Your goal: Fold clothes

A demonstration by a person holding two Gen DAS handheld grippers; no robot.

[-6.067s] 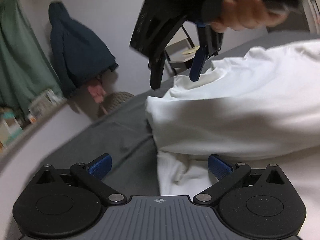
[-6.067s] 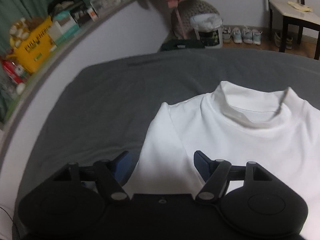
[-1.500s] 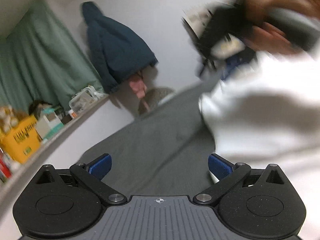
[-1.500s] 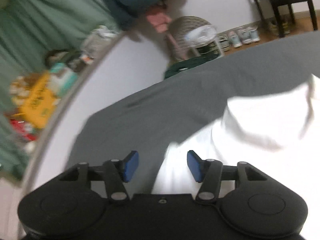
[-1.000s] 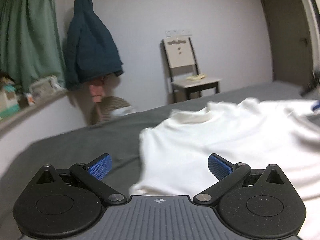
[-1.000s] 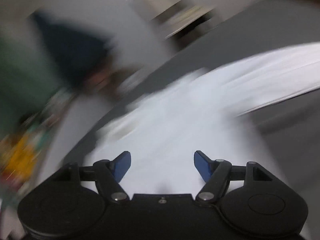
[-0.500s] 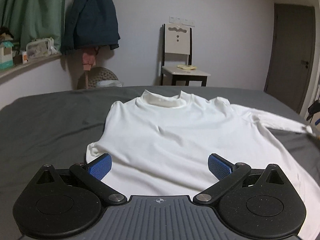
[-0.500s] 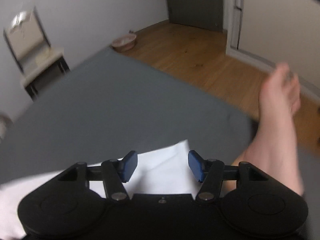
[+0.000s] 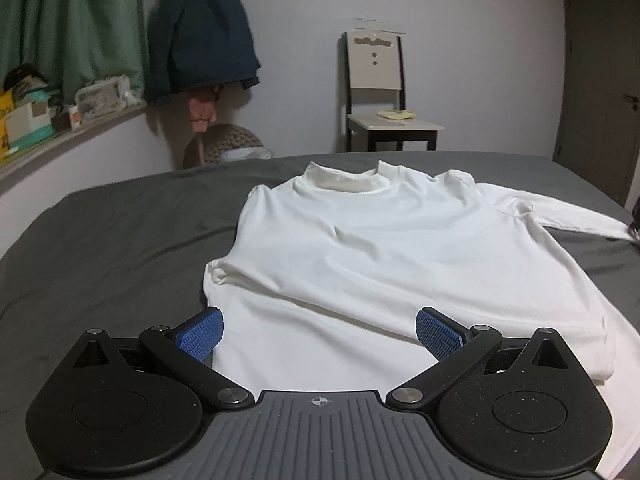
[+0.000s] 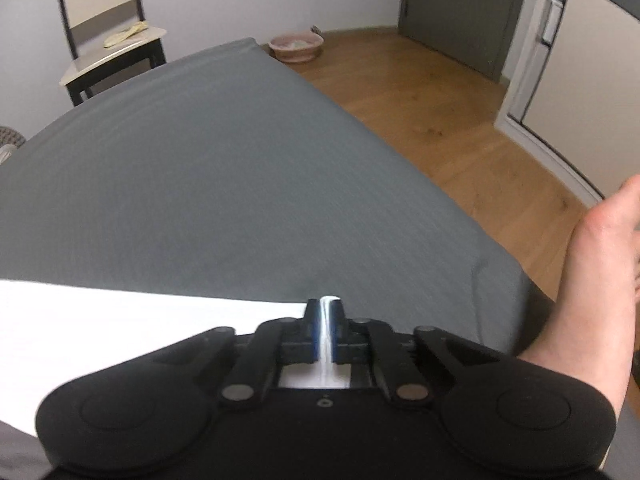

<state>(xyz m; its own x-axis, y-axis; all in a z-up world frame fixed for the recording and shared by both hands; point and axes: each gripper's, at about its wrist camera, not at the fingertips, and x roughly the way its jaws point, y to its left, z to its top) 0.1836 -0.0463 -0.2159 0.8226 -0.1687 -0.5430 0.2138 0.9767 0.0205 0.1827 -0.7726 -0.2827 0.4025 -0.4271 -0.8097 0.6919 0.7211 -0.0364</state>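
The right tool (image 10: 325, 328), open half a second ago, now pinches the white shirt's (image 9: 380, 248) sleeve end; the left tool (image 9: 318, 334) stays open over its hem on the bed (image 9: 112, 240).

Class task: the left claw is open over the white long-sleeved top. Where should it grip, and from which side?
Probably the near left hem corner of the white long-sleeved top, approached from the left edge over the grey bedsheet. That edge lies flat and exposed beside the left claw, while the right claw pinches the far sleeve end.
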